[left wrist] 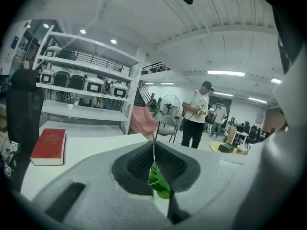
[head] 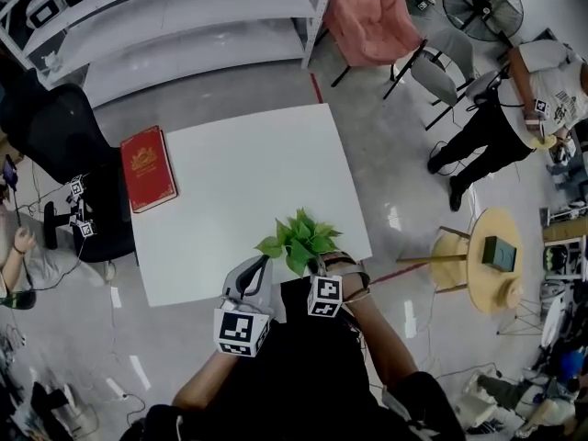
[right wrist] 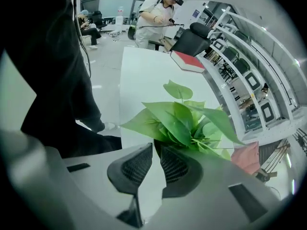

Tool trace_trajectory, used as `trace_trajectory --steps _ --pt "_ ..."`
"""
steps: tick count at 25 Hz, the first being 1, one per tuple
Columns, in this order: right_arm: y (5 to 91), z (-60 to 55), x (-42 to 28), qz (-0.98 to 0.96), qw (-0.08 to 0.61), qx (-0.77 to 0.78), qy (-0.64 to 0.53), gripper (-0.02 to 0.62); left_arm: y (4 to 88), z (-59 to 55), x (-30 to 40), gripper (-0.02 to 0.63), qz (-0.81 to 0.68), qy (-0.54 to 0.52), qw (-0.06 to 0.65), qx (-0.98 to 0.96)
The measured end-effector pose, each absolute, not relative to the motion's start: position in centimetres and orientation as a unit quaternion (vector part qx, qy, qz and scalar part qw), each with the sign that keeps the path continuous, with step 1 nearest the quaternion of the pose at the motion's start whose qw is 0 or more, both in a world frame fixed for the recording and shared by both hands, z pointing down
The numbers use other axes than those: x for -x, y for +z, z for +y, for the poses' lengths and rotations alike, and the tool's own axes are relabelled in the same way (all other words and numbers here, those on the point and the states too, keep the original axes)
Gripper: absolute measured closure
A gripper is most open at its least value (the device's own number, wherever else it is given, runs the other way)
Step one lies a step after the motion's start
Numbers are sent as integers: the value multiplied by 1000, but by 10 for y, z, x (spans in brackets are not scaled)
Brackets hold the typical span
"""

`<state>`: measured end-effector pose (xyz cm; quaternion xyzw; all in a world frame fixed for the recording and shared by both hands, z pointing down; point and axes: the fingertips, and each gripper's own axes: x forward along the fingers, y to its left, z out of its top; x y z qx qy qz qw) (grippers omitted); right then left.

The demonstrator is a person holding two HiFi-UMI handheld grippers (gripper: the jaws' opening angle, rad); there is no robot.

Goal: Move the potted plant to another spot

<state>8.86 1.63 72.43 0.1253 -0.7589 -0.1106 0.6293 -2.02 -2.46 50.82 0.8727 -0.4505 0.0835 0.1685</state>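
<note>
No word, number or brand name can be read anywhere. The red book (head: 148,167), lying at the left edge of the table (head: 239,173), carries a gold ornament on its cover, too small to make out as lettering. The left marker cube (head: 241,332) and the right marker cube (head: 325,296), at the table's near edge, bear only black-and-white square code patterns, with no letters or figures.

Pot of the potted plant (head: 299,237) hidden: under leaves in head view, behind the right gripper's (right wrist: 156,150) fingers (right wrist: 178,169) in the right gripper view. Left gripper view catches only a leaf scrap (left wrist: 158,181).
</note>
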Motion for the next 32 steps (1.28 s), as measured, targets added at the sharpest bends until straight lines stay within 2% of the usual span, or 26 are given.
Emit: trace_trajectory --steps 18,32 --pt "735 -6 -71 -761 630 -88 -125 580 521 -59 36 588 -490 97 185 -846" --pt "708 -69 -68 -777 611 -71 -136 580 518 -106 42 588 -540 96 191 -814"
